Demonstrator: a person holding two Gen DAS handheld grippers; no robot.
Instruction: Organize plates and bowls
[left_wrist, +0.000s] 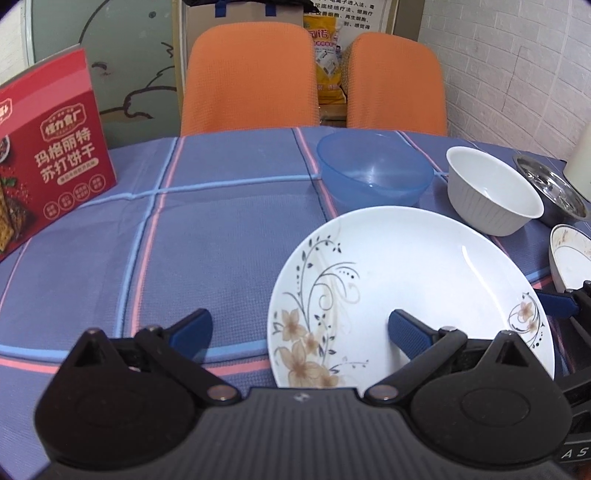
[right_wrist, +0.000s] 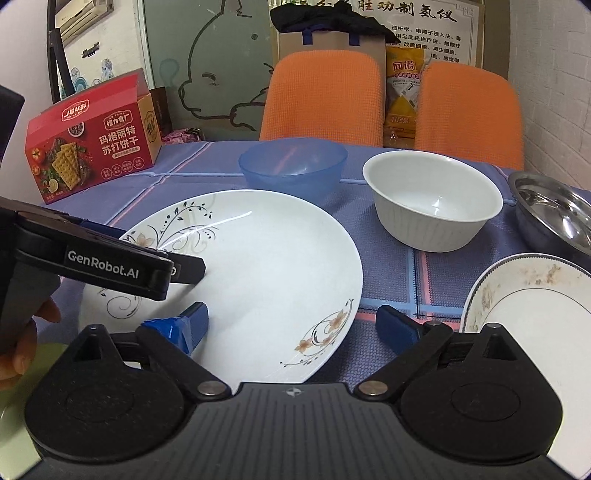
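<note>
Your left tool (left_wrist: 299, 332) and right tool (right_wrist: 291, 326) both stand wide and empty, each straddling one edge of the floral plate (right_wrist: 266, 266), which lies flat on the tabletop (left_wrist: 184, 236) closest to you. You appear to be at the approach step, with nothing gripped yet. Just right of it sits a soiled plate (right_wrist: 535, 306). Farther back stand the blue plastic bowl (right_wrist: 293, 168), the white ribbed bowl (right_wrist: 432, 199) and a steel bowl (right_wrist: 554, 206). Next, you'll likely need one tool to close on the floral plate's rim, lifting level so it doesn't slip.
</note>
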